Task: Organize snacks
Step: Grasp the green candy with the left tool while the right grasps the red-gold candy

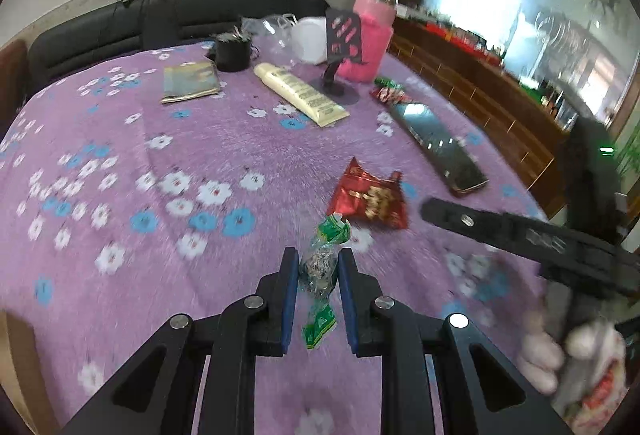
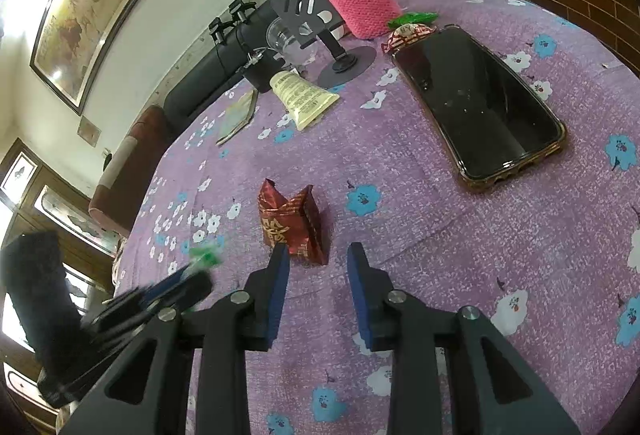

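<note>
My left gripper (image 1: 318,267) is shut on a green-wrapped candy (image 1: 320,267) and holds it above the purple flowered tablecloth (image 1: 168,155). A red snack packet (image 1: 370,199) lies just beyond it; it also shows in the right wrist view (image 2: 290,223), right in front of my right gripper (image 2: 318,255), which is open and empty just above the cloth. Two more wrapped candies, red-white (image 2: 408,35) and green (image 2: 414,19), lie by the pink jar. The left gripper (image 2: 176,283) appears blurred at the left of the right wrist view.
A black phone (image 2: 480,103) lies to the right. A cream tube (image 1: 300,95), a phone stand (image 1: 344,47), a pink-sleeved jar (image 1: 370,43), a black cup (image 1: 232,53), a flat foil packet (image 1: 191,82) and a white bowl (image 1: 310,39) stand further back. A dark sofa (image 1: 120,23) lies behind.
</note>
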`<state>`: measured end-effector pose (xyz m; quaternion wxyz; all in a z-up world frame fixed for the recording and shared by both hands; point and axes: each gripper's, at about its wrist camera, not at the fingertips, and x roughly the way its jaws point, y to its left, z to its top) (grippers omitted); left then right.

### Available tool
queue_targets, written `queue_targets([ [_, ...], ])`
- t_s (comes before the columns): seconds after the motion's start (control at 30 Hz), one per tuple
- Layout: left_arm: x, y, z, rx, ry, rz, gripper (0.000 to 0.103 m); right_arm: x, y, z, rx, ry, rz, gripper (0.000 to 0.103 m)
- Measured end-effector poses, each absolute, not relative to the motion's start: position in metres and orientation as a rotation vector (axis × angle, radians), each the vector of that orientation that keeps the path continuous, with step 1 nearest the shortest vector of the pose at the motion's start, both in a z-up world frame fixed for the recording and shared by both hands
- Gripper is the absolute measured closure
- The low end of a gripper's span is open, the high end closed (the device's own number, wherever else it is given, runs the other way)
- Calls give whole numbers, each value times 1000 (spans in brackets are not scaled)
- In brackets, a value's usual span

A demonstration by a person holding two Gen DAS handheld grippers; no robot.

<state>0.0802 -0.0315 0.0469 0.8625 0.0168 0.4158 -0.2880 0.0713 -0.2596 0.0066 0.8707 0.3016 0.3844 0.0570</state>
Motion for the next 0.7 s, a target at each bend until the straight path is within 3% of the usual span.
queue_targets([
  [0.07,63,-17,54,1,853,-607,84,68,-261,9,640,775,131,60],
  [0.33,0,49,82,-123,786,-609,83,69,-255,33,595,750,132,54],
  [0.4,-13,64,87,-130,769,-596,83,82,-240,41,480,780,139,41],
  [0.7,-40,122,88,-230,741,-533,83,136,-167,26,-99,922,136,41],
])
